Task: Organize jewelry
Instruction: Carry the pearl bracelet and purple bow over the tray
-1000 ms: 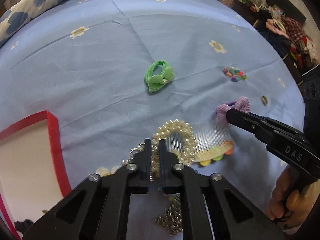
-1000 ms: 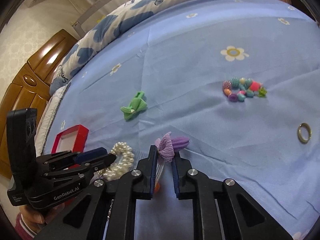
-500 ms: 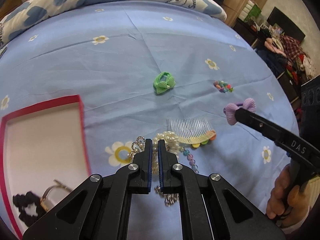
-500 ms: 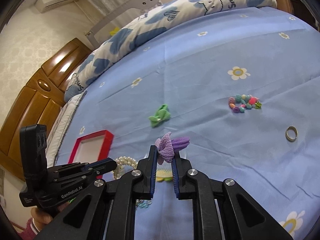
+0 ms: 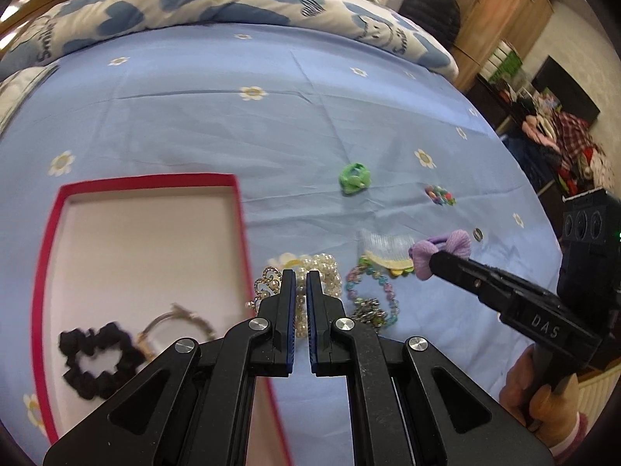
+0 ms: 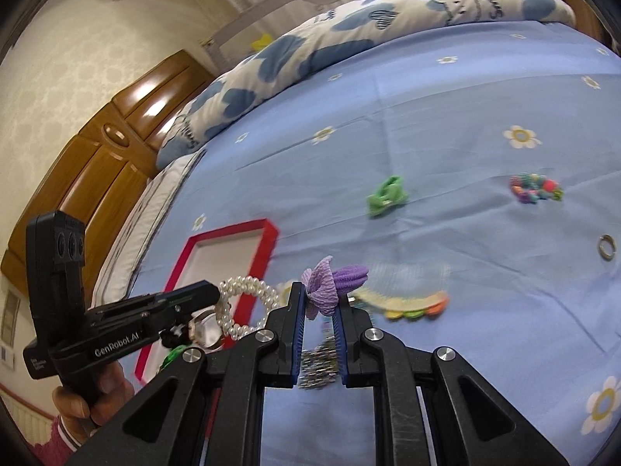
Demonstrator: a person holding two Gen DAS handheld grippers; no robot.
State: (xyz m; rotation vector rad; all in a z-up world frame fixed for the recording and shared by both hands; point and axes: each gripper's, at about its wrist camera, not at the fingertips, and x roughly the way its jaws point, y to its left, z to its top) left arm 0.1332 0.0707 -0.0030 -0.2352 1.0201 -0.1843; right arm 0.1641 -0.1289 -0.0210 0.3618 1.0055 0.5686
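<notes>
My left gripper (image 5: 299, 275) is shut on a white pearl bracelet (image 5: 324, 270), which hangs off the bed at its tips (image 6: 211, 295); a rhinestone charm (image 5: 268, 283) dangles beside it. My right gripper (image 6: 320, 295) is shut on a purple bow hair tie (image 6: 330, 287) and holds it above the clear hair comb (image 5: 384, 248). The red-rimmed box (image 5: 147, 180) lies low on the left, with a black scrunchie (image 5: 97, 357) and a gold bangle (image 5: 178, 318) inside. The left gripper hovers just right of the box's rim.
On the blue flowered sheet lie a green bow (image 5: 354, 176), a colourful bead bracelet (image 5: 439, 195), a small ring (image 5: 477, 234), a pastel bead bracelet (image 5: 372, 295) and a metal chain (image 6: 318, 365). A quilt (image 5: 233, 4) bounds the far side. The bed's edge falls away on the right.
Both grippers have risen and pulled back from the sheet. The pearl bracelet came up with the left one, the purple bow with the right. The red box has slid fully into the left wrist view.
</notes>
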